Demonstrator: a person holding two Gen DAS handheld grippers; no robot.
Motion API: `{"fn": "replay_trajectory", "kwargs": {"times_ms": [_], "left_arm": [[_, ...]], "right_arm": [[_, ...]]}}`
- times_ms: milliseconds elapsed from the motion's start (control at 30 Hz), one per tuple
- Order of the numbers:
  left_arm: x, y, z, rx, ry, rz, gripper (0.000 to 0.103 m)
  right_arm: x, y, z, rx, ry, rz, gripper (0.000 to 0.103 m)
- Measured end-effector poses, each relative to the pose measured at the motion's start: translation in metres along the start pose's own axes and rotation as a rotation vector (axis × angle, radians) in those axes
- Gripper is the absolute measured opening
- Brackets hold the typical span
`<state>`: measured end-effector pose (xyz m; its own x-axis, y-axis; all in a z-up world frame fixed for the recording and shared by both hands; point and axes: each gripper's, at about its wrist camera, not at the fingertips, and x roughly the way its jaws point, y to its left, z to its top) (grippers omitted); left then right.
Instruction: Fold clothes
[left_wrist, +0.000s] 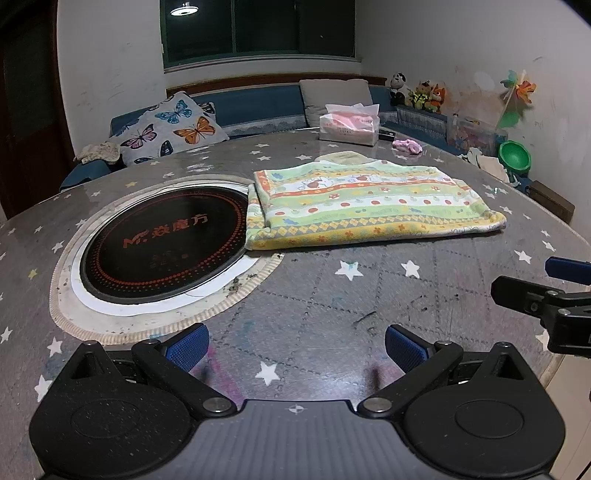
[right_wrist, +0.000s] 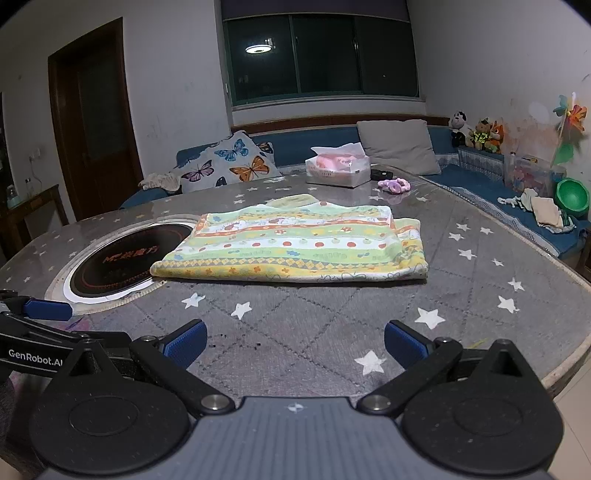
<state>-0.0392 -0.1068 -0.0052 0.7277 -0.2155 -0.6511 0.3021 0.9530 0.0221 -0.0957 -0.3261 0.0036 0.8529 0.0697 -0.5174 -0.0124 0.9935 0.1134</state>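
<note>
We see folded striped garment (left_wrist: 369, 203) flat on star-print bench (left_wrist: 314, 306), at 12 o'clock from left gripper (left_wrist: 295, 349), right gripper (right_wrist: 294, 345); both jaws spread, empty, well apart from soft cloth.

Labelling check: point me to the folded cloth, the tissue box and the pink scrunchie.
folded cloth (right_wrist: 295, 243): right wrist view, middle of the striped top layer.
tissue box (right_wrist: 338, 168): right wrist view, front face.
pink scrunchie (left_wrist: 407, 145): left wrist view, centre of the ruffle.

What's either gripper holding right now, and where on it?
Nothing. Left gripper and right gripper are both open and empty above the table; the folded cloth lies untouched beyond them.
</note>
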Motion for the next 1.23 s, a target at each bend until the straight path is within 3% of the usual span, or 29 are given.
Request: {"fn": "replay_trajectory", "kwargs": {"times_ms": [1233], "left_arm": [[0.025,-0.001,0.019,0.033,0.025,0.014,0.103]], "right_arm": [[0.036,-0.005,0.016,-0.002,0.031,-0.006,0.103]]}}
